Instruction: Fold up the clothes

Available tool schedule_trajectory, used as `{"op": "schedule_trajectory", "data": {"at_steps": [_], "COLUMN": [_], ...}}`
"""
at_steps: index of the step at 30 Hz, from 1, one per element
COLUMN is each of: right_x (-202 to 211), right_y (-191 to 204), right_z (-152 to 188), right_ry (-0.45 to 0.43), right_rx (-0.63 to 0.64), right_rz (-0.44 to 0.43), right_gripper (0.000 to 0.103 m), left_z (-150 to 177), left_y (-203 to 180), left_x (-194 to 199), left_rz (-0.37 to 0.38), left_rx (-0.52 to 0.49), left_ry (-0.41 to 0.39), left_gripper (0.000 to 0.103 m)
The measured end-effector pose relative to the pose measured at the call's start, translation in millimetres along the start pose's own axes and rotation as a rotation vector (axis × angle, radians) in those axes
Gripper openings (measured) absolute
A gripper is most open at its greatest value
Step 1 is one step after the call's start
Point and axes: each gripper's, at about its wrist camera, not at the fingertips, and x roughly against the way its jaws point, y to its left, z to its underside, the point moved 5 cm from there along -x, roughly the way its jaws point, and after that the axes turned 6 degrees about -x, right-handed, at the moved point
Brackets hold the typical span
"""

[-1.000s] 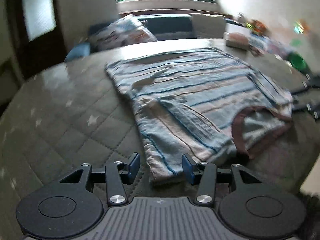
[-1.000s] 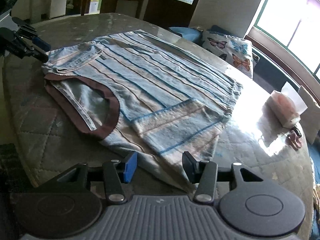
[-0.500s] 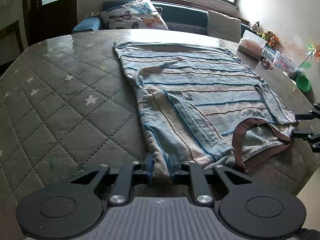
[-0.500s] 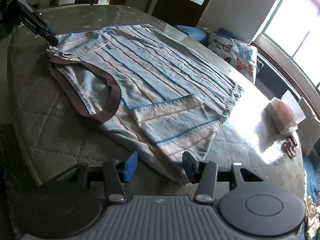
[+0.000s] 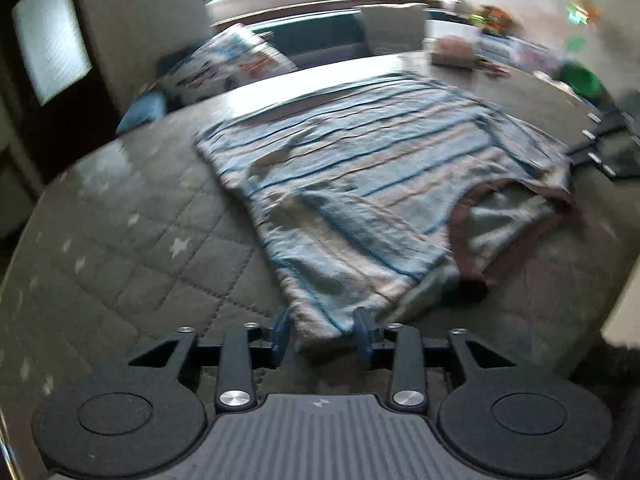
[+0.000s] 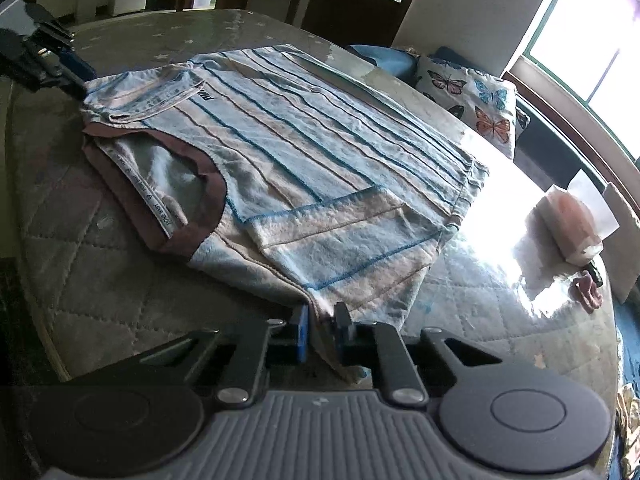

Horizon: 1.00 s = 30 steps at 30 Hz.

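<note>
Shirt: our striped shirt (image 6: 304, 152) lies flat on the quilted table (image 6: 100, 264).
Left gripper (image 5: 322, 330): partly parted around the shirt's near corner.
Right gripper (image 6: 320, 334): pinching the shirt's shoulder edge.

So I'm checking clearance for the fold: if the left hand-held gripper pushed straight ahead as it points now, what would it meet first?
The striped shirt itself. Its folded sleeve edge already lies between the left hand-held gripper fingers, so going forward would likely bunch the cloth on the quilted table cover.

Blue-striped shirt (image 6: 320, 152), brown collar, flat on quilted table, sleeves folded in
</note>
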Motion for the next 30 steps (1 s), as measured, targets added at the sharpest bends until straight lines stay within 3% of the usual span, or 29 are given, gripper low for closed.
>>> {"op": "schedule_trajectory", "data": {"at_steps": [6, 11, 13, 16, 18, 22, 30], "right_x": [-3.5, -4.7, -4.9, -5.3, -5.5, -3.3, 23.5], "right_y": [-0.2, 0.1, -0.9, -2.4, -3.4, -5.1, -3.9], "right_z": [-3.0, -4.8, -5.3, -5.9, -6.3, -7.9, -13.7], "right_ry": [0.015, 0.027, 0.028, 0.028, 0.029, 0.021, -0.063], "right_rx": [-0.005, 0.003, -0.007, -0.022, -0.031, -0.054, -0.108], "right_rz": [-0.001, 0.008, 0.006, 0.002, 0.0, 0.001, 0.031], "right_gripper": [0.011, 0.013, 0.014, 0.014, 0.013, 0.006, 0.004], "left_z": [-5.8, -10.5, -13.9, -17.0, -19.3, -22.1, -22.0], "left_y": [-31.1, -38.6, -35.7, -32.2, -31.3, -31.4, -36.3], "left_x": [-2.1, -19.8, -24.2, -29.9, -32.8, -29.1, 8.0], "left_rz": [0.039, 0.094, 0.136, 0.208, 0.214, 0.189, 0.038], "left_rx": [-0.25, -0.365, -0.373, -0.377, -0.382, -0.373, -0.314], "left_ry": [-0.031, -0.016, -0.007, 0.003, 0.007, 0.002, -0.083], "left_gripper": [0.053, 0.053, 0.047, 0.025, 0.013, 0.007, 0.005]}}
